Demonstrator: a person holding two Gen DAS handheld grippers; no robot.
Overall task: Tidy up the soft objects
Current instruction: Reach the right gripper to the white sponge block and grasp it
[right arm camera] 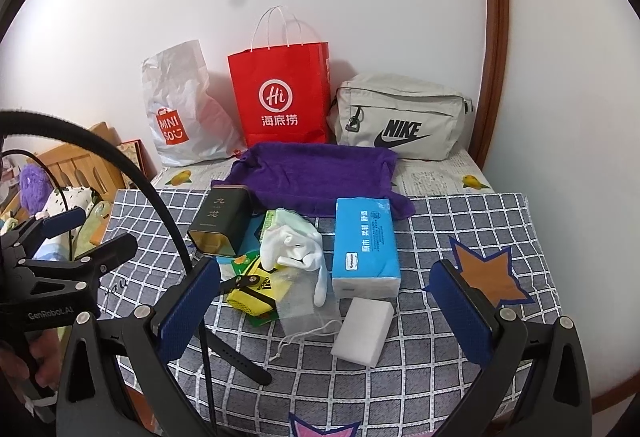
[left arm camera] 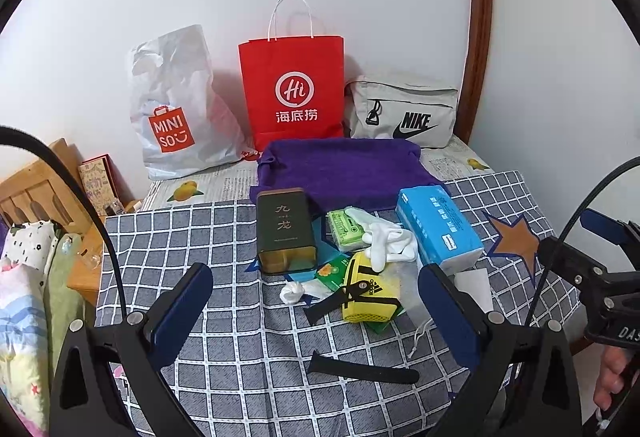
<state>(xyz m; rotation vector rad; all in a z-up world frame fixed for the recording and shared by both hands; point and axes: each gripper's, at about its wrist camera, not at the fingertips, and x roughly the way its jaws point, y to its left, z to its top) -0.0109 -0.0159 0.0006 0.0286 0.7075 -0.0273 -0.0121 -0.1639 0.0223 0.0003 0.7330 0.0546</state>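
Note:
A purple towel (left arm camera: 340,169) (right arm camera: 316,173) lies spread at the back of the table. In front of it lie a blue tissue pack (left arm camera: 438,227) (right arm camera: 366,245), white gloves (left arm camera: 388,239) (right arm camera: 294,247), a yellow Adidas pouch (left arm camera: 370,295) (right arm camera: 256,291) and a white sponge block (right arm camera: 364,329). My left gripper (left arm camera: 316,313) is open and empty, hovering before the pouch. My right gripper (right arm camera: 326,313) is open and empty above the sponge block.
A dark tin (left arm camera: 285,231) (right arm camera: 222,223) lies left of the pile. A black strap (left arm camera: 362,371) lies near the front. A Miniso bag (left arm camera: 176,109), a red paper bag (left arm camera: 294,89) and a grey Nike bag (left arm camera: 404,113) stand against the back wall. The checked cloth (left arm camera: 224,357) covers the table.

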